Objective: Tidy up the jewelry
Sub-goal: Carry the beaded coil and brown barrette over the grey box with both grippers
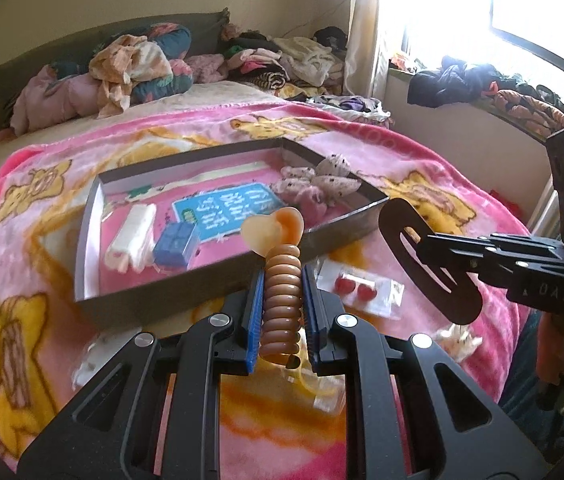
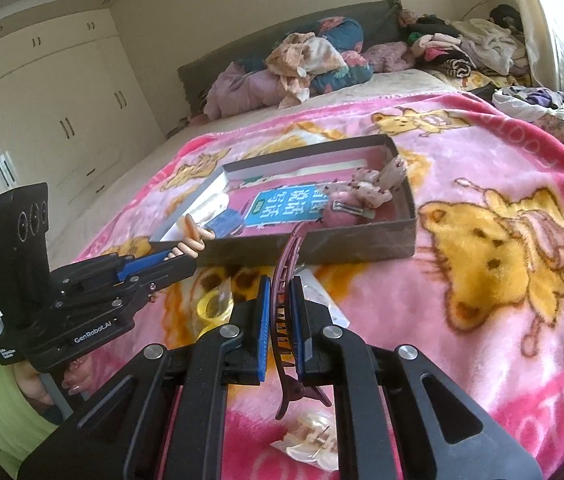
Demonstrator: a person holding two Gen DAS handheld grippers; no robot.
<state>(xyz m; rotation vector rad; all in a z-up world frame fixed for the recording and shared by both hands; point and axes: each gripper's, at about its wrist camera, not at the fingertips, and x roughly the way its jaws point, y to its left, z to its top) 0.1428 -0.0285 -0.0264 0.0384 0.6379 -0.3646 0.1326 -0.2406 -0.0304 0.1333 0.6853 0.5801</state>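
Coiled hair tie (image 1: 281, 304) clamped between left fingers (image 1: 253, 312).

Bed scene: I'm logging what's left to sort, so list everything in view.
Spiral hair tie: 1, tan with heart charm, in left gripper.
Hair clip: 1, maroon, in right gripper.
Box: 1, dark, on blanket, holding several small items.
Blue card: 1, teal, inside box.
Red earrings packet: 1, on blanket before box.
Blanket: 1, pink with yellow bears.
Clothes pile: mixed colours, bed's far end.
Left gripper: black, blue pads.
Right gripper: black, blue pads.
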